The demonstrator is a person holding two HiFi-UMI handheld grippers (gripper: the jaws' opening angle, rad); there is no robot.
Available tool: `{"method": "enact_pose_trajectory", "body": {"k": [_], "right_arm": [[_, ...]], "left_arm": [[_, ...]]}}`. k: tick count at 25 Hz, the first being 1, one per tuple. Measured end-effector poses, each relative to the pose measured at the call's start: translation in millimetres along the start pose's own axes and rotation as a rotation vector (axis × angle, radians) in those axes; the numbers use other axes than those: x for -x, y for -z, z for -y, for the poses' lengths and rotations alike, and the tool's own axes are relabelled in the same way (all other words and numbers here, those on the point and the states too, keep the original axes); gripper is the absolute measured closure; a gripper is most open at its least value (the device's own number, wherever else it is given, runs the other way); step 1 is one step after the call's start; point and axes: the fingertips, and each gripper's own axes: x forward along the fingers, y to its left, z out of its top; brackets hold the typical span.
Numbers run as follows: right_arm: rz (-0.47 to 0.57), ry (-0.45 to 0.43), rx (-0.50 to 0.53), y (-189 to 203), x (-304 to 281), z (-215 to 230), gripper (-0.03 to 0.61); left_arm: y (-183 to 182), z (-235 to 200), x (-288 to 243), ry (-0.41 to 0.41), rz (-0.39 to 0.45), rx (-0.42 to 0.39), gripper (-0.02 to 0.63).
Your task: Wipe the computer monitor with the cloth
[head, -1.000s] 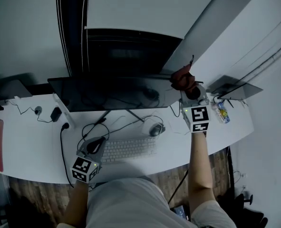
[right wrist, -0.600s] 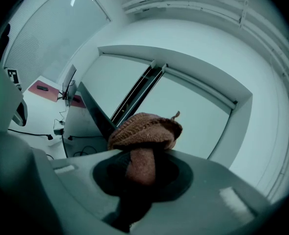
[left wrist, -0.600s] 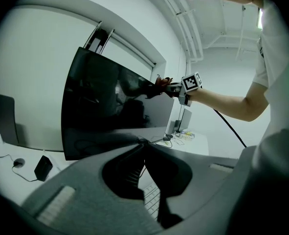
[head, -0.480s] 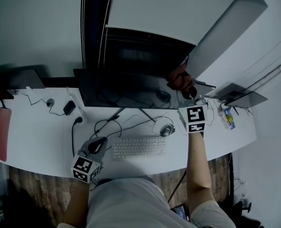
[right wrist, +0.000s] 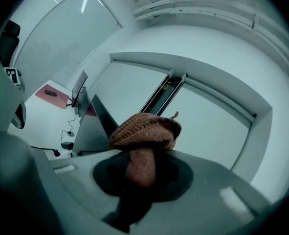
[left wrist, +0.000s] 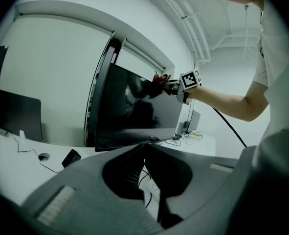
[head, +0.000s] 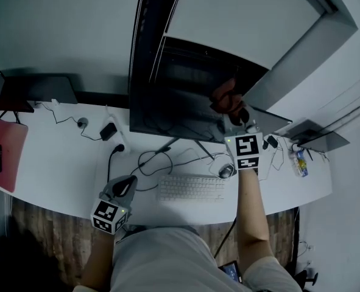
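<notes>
Down at the near left edge of the desk (head: 58, 157), the left gripper (head: 125, 186) is just hanging there with its jaws closed on nothing. Further right, the brown cloth (head: 223, 95) is sitting against the monitor (head: 173, 96) at its upper right, clamped tight in the right gripper (head: 237, 117). I'm thinking light, flat, overlapping passes are working best here so the screen isn't getting shoved, and I'm counting one monitor being wiped, one keyboard (head: 190, 188), one cloth, two grippers.
</notes>
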Motion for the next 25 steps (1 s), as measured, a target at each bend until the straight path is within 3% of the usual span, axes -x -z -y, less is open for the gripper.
{"method": "enact_pose_trajectory", "body": {"k": [25], "right_arm": [[0.151,-0.203,0.004,-125,-69,-142,0.5]], "left_arm": [[19,-51,90,-0.195,0.036,0.056,0.604]]}}
